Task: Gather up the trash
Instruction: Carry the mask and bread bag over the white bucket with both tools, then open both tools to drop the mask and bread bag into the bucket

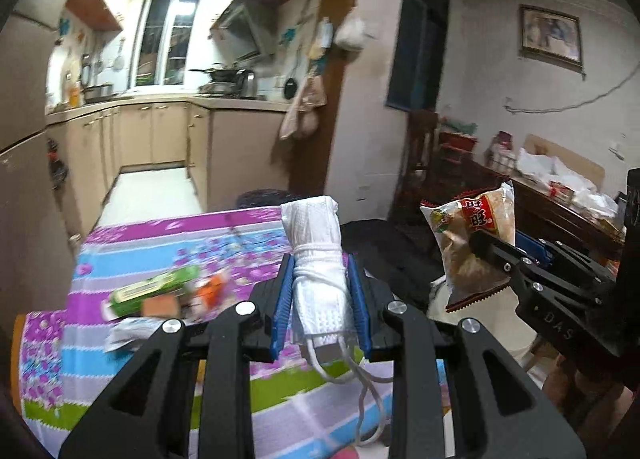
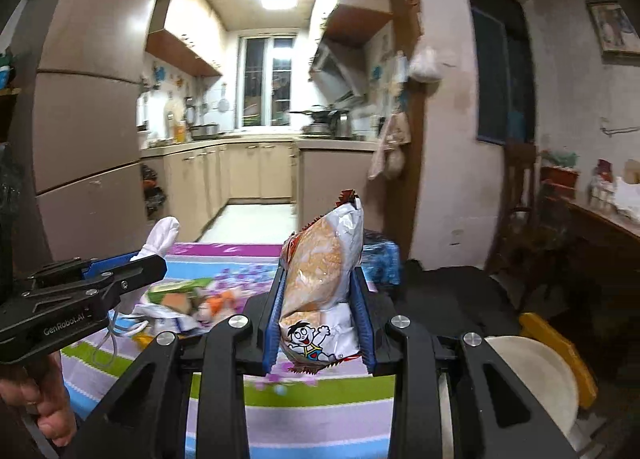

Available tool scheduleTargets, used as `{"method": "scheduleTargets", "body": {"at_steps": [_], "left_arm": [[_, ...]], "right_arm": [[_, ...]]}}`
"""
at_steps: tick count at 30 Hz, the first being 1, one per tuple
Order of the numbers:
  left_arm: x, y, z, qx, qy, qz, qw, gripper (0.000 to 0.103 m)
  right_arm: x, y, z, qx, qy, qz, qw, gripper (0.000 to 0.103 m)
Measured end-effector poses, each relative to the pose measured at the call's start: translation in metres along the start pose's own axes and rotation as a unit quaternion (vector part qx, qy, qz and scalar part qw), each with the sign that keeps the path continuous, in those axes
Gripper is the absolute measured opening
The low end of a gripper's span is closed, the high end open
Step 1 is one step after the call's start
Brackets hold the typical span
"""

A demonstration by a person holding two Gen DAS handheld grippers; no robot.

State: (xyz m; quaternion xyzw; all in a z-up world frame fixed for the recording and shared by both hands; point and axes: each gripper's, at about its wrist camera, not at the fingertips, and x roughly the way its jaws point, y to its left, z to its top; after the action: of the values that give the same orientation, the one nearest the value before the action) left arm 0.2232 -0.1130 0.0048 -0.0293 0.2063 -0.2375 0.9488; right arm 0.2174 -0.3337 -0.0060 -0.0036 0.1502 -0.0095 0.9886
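Above flowered table (image 1: 168, 243): left gripper (image 1: 320, 295) fingers clamp rolled face mask (image 1: 316, 259); right gripper (image 2: 320, 319) fingers clamp snack packet (image 2: 320, 283).

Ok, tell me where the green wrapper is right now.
The green wrapper lies on the floral tablecloth, left of the left tongs in the left wrist view, beside orange scraps.
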Motion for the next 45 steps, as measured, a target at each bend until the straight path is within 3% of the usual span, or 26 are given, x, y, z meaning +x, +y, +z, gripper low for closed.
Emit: {"method": "scheduleTargets", "body": {"at_steps": [7, 11, 15, 20, 26, 29, 34, 45], "left_arm": [[0.036, -0.068, 0.014, 0.04, 0.015, -0.062, 0.9971, 0.026], [0.063, -0.116, 0.02, 0.067, 0.035, -0.102, 0.9919, 0.026], [0.094, -0.161, 0.016, 0.088, 0.074, -0.145, 0.9827, 0.026], [0.144, -0.206, 0.003, 0.107, 0.152, -0.186, 0.9648, 0.026], [0.203, -0.233, -0.024, 0.122, 0.227, -0.181, 0.9491, 0.026], [0.221, -0.236, -0.034, 0.117, 0.248, -0.177, 0.9451, 0.026], [0.241, -0.24, -0.05, 0.104, 0.268, -0.173, 0.9418, 0.026], [0.255, -0.243, -0.061, 0.098, 0.281, -0.165, 0.9404, 0.027]], "right_arm": [[-0.031, -0.088, 0.011, 0.021, 0.015, -0.075, 0.997, 0.032], [-0.039, -0.151, 0.007, 0.048, 0.052, -0.107, 0.992, 0.032], [-0.032, -0.209, -0.005, 0.078, 0.102, -0.12, 0.984, 0.032], [0.001, -0.271, -0.028, 0.127, 0.171, -0.116, 0.97, 0.032], [0.047, -0.324, -0.061, 0.156, 0.245, -0.112, 0.95, 0.032], [0.068, -0.337, -0.074, 0.158, 0.263, -0.114, 0.945, 0.032], [0.073, -0.314, -0.097, 0.153, 0.278, -0.121, 0.941, 0.032], [0.076, -0.313, -0.115, 0.158, 0.288, -0.119, 0.937, 0.033]]}}
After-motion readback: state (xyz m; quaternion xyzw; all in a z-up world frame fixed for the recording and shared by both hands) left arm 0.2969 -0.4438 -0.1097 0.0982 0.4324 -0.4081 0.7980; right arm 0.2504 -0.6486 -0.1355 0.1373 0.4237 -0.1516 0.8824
